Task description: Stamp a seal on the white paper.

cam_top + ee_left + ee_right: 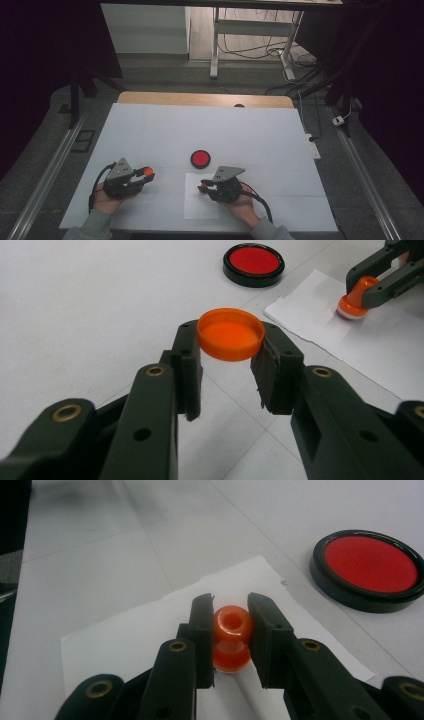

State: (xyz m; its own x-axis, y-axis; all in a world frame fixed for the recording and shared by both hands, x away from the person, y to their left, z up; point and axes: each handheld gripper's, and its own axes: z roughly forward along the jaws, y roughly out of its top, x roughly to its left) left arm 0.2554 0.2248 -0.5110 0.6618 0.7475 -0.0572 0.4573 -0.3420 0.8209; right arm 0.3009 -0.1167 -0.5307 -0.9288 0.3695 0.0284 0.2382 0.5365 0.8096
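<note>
Left gripper (227, 362) sat nearest the camera, jaws clamped on an orange cap (231, 334), hollow side up, off the white paper sheet (365, 355) to its left. Right gripper (230, 630) was closed on an orange stamp (231, 637), long axis upright, base touching the sheet in the left gripper view. Red ink pad (200, 158) lay just beyond the sheet's far edge, nearer the right gripper. Judged: stamp was mid-press, or next to be inked at the pad.
</note>
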